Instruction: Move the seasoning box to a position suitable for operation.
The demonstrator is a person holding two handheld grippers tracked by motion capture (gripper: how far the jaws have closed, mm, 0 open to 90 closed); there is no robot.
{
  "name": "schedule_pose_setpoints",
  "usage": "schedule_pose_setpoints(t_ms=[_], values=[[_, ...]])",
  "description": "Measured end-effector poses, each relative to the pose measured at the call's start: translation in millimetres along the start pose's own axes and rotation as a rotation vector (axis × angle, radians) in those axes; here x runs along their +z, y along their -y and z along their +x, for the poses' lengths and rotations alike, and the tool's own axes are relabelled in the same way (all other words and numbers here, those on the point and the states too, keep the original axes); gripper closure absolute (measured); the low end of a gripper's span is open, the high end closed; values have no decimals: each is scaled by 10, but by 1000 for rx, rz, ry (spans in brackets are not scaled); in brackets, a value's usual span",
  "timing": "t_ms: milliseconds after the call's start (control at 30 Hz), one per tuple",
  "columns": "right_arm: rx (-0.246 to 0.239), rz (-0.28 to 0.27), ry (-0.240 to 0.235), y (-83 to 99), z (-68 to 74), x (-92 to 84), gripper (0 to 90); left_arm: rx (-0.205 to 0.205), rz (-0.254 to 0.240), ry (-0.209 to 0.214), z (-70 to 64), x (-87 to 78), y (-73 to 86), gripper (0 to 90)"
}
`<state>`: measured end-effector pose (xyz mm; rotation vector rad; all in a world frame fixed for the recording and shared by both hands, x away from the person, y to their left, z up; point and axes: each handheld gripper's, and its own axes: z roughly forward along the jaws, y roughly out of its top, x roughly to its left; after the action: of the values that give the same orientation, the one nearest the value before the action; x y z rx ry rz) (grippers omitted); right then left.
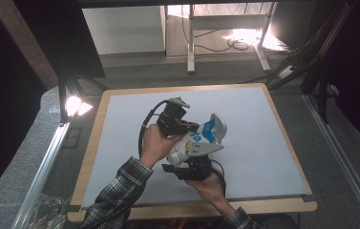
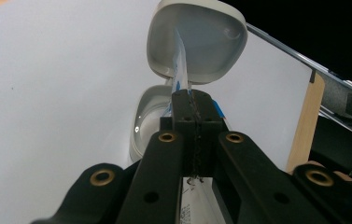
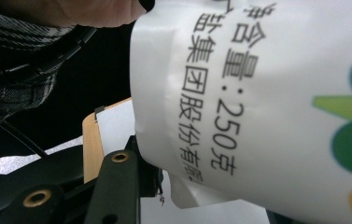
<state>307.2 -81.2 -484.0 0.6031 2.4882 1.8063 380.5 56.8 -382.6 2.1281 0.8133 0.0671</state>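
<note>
pouch (image 1: 194,143) clamped by both grippers, left (image 2: 193,109) on its strip, right (image 1: 187,168) seemingly low, over table (image 1: 263,143)

Left tool (image 2: 193,135), its jaws closed on the thin edge of a white packet (image 2: 181,70), which runs up across an open grey container (image 2: 143,126) and its raised lid (image 2: 197,39), above the white desk (image 2: 47,93).
</note>
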Motion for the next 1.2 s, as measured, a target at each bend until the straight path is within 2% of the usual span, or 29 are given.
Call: schedule_pose_setpoints(t_ms=[1200], values=[[10,-12,4,-10,17,13,589,8,7,-13,-9,-6,-17,900]])
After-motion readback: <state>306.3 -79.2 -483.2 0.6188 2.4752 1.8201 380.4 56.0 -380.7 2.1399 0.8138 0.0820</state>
